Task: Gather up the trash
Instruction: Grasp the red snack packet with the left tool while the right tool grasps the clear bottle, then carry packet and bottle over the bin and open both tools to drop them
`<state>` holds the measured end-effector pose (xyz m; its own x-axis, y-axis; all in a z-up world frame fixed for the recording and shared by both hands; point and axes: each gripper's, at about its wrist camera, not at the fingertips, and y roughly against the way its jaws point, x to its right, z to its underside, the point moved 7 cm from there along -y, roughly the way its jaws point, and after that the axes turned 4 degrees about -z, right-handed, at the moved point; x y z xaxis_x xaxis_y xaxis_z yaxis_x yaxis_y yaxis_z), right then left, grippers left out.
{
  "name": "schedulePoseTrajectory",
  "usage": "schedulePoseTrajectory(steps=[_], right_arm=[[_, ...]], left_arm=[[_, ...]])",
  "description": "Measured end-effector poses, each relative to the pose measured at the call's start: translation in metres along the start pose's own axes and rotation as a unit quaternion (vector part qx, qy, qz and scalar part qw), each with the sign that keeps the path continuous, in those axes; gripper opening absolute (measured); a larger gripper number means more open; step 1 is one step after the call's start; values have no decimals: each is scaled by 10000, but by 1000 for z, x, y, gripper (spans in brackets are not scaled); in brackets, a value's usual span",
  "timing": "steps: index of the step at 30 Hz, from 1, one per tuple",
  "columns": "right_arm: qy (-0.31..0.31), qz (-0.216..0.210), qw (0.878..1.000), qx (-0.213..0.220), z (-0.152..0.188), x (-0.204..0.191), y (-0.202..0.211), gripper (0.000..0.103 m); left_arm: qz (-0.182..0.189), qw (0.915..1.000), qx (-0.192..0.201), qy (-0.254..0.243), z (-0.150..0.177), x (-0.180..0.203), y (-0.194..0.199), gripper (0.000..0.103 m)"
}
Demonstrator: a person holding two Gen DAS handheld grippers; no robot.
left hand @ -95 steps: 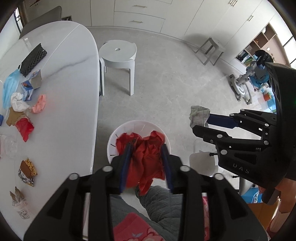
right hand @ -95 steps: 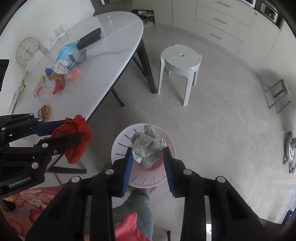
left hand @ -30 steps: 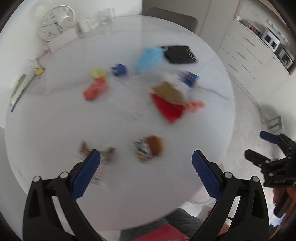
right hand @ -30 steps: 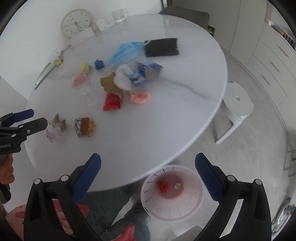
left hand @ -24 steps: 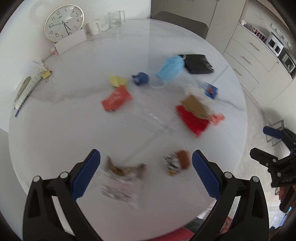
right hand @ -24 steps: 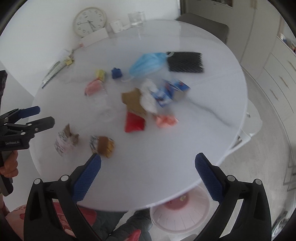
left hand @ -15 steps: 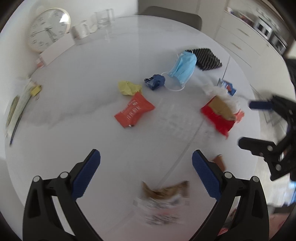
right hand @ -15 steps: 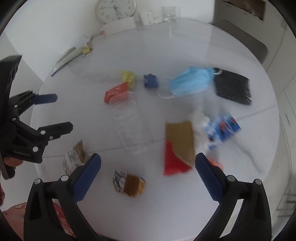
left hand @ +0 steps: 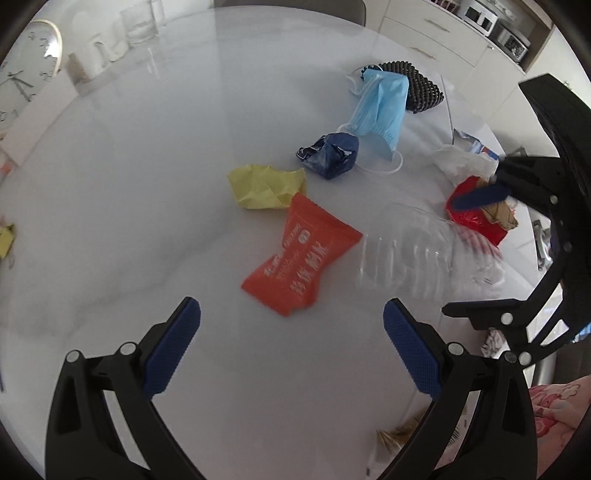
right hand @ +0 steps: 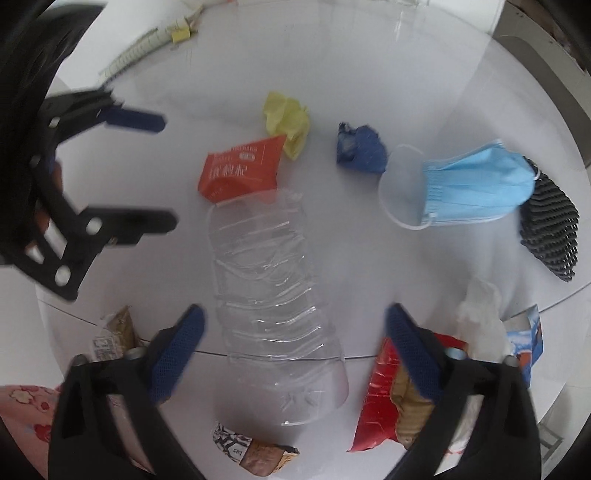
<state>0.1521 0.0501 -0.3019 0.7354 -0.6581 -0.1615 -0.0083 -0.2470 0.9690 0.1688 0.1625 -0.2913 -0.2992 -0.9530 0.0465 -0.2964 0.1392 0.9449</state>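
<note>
Orange wrapper (left hand: 301,254) (white Chinese characters, unreadable), beside clear bottle (right hand: 273,295), table (left hand: 147,147)

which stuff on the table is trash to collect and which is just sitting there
Trash: clear plastic bottle, orange packet, yellow paper wad, blue wrapper, face mask, red wrapper.
Just there: wall clock, glass tumbler.

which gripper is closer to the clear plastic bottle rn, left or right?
Right. The right gripper hangs directly over the clear plastic bottle, open jaws straddling its body, no contact visible. The left gripper is open over the orange wrapper, bottle beside it.
</note>
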Motion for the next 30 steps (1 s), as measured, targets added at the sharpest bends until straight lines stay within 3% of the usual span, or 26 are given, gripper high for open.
schedulePoseTrajectory(steps=[1, 7, 10, 17, 24, 30], right_arm=[[-28, -38, 10000, -40, 0, 1, -2, 68], [-478, -60, 9988, 132, 5, 13, 17, 67], [-813, -81, 9962, 302, 8, 22, 37, 67], [-1461, -185, 9867, 684, 19, 39, 75, 67], [-1731, -228, 9801, 946, 50, 54, 104, 67], [-1929, -339, 9717, 1318, 76, 49, 127, 67]], left_arm=[[46, 10000, 0, -34, -3, 0, -5, 95], [244, 9990, 136, -341, -18, 10, -19, 92], [265, 9979, 117, -586, -21, 18, -28, 81], [289, 9968, 91, -743, -24, 27, -39, 35], [289, 9987, 231, -355, -20, 21, -20, 33], [211, 9985, 495, -105, -21, 52, 26, 33]])
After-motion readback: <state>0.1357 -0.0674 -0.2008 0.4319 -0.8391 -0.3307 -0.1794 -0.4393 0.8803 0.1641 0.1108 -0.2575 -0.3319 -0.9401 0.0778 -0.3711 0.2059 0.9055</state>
